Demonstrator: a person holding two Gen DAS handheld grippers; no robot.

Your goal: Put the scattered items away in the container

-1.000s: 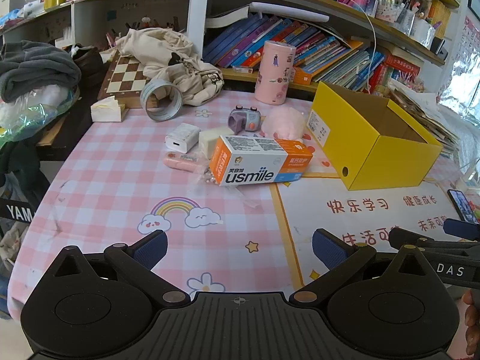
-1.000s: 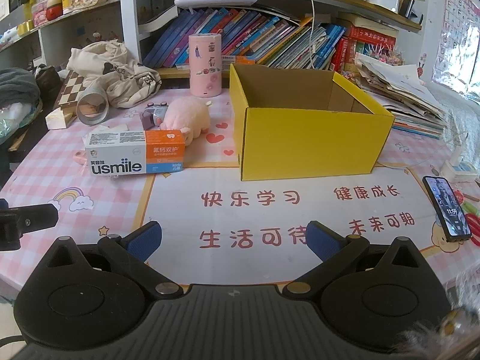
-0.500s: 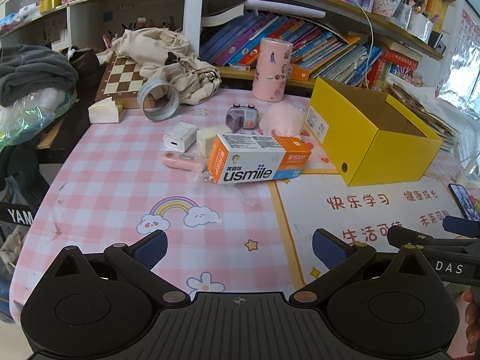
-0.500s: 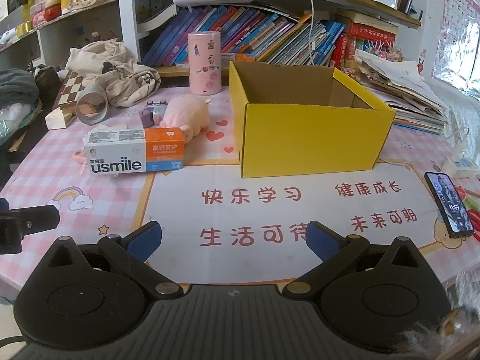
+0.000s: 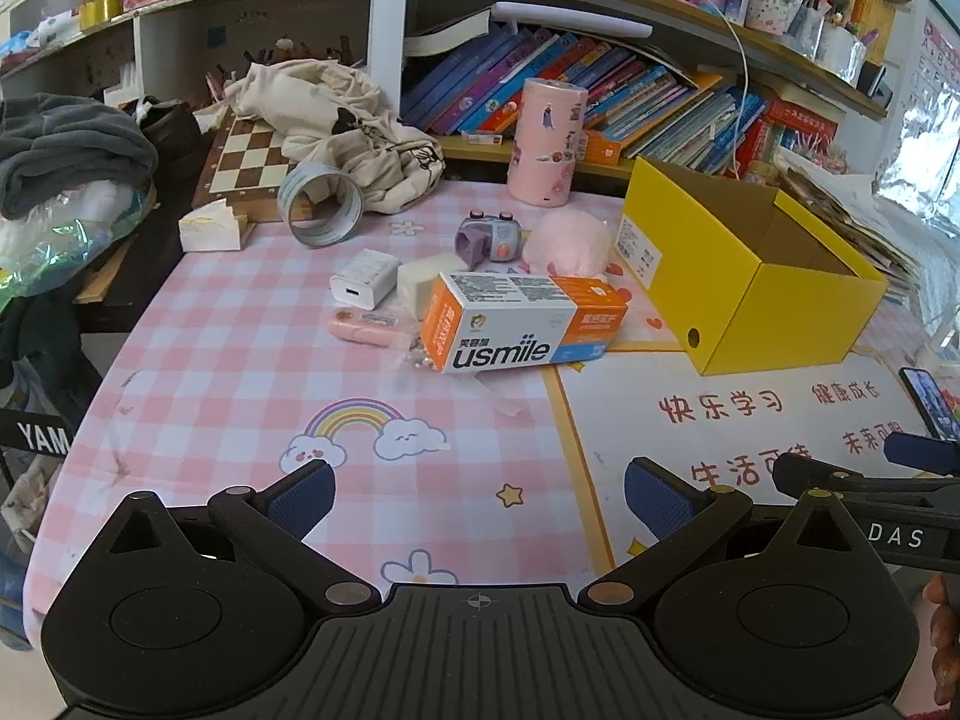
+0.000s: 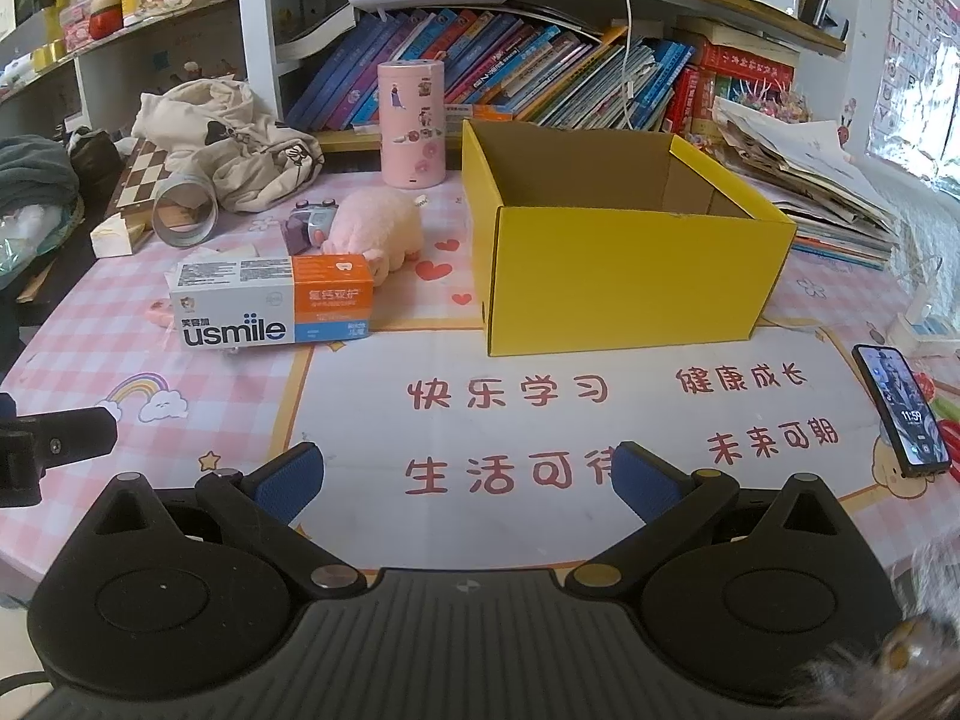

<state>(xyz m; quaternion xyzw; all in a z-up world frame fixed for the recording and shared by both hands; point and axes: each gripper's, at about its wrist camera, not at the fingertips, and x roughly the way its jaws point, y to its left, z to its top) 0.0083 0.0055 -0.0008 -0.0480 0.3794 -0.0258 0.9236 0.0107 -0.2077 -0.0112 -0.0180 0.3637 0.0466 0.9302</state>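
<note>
Left wrist view: left gripper [image 5: 477,489] and right gripper [image 6: 465,474] hover with jaws apart, empty. Best approach squarely, closing across the near usmile box [image 5: 522,321]'s short sides. Beyond it lie 1 plush [image 5: 567,240], 1 toy camera [image 5: 489,236], 1 charger [image 5: 365,279]; 1 yellow box [image 6: 624,267] sits right.

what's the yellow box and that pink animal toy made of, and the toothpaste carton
Yellow box: looks like cardboard, matte yellow outside, raw brown inside, with folded edges.
Pink toy: seems plush fabric; its outline is fuzzy and soft.
Toothpaste carton: likely thin printed paperboard, smooth with a slight sheen and crisp corners.
</note>
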